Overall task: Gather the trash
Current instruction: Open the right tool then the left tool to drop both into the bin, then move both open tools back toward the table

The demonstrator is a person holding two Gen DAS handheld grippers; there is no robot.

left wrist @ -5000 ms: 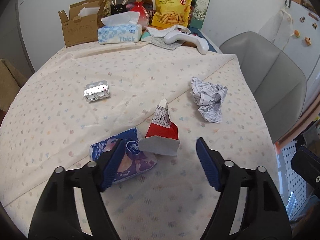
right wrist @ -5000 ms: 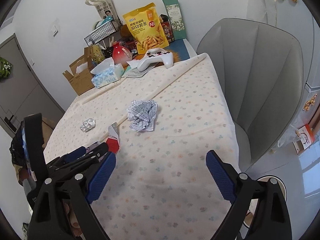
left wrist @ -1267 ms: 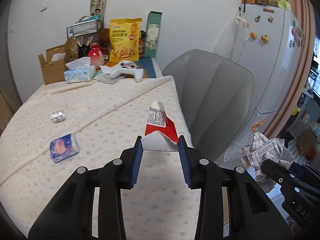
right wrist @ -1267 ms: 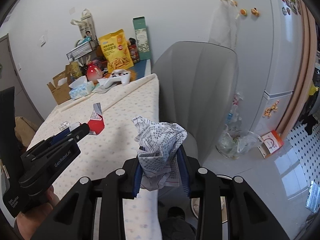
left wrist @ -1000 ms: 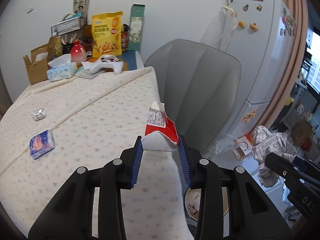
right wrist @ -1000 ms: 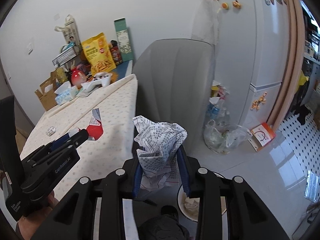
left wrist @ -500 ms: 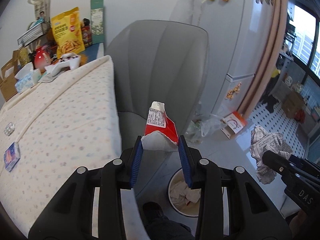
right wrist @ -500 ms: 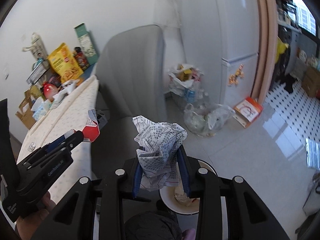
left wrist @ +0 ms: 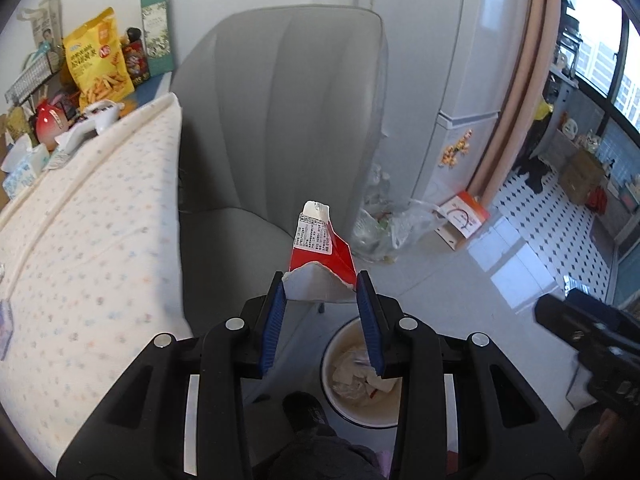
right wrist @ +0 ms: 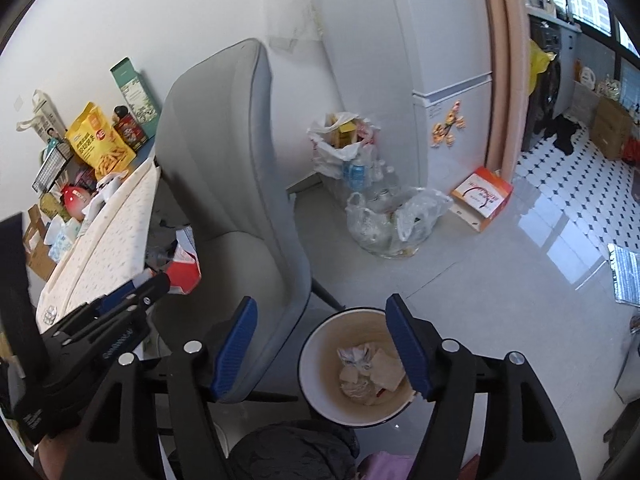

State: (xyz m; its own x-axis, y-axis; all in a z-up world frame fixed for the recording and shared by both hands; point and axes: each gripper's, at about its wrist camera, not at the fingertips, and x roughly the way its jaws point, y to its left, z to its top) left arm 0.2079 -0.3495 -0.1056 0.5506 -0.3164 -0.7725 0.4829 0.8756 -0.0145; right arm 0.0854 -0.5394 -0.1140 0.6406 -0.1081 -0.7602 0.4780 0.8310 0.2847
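My left gripper [left wrist: 320,304] is shut on a torn red and white carton [left wrist: 320,256] and holds it in the air over the floor beside the grey chair [left wrist: 276,120]. A round white trash bin [left wrist: 360,412] with crumpled paper in it stands on the floor just below and to the right. In the right wrist view my right gripper [right wrist: 324,344] is open and empty directly above the bin [right wrist: 320,348]. Crumpled paper [right wrist: 360,364] lies inside it. The left gripper with the carton [right wrist: 182,268] shows at the left of that view.
The table with the flowered cloth [left wrist: 80,240] is at the left, with a snack bag [left wrist: 98,60] and tissues at its far end. A clear bag of bottles [right wrist: 392,220], an orange box [right wrist: 480,196] and a white fridge [right wrist: 432,60] stand beyond the bin.
My right gripper has opened and the crumpled newspaper it held is gone from between its fingers. Both grippers have moved from the table to above the bin.
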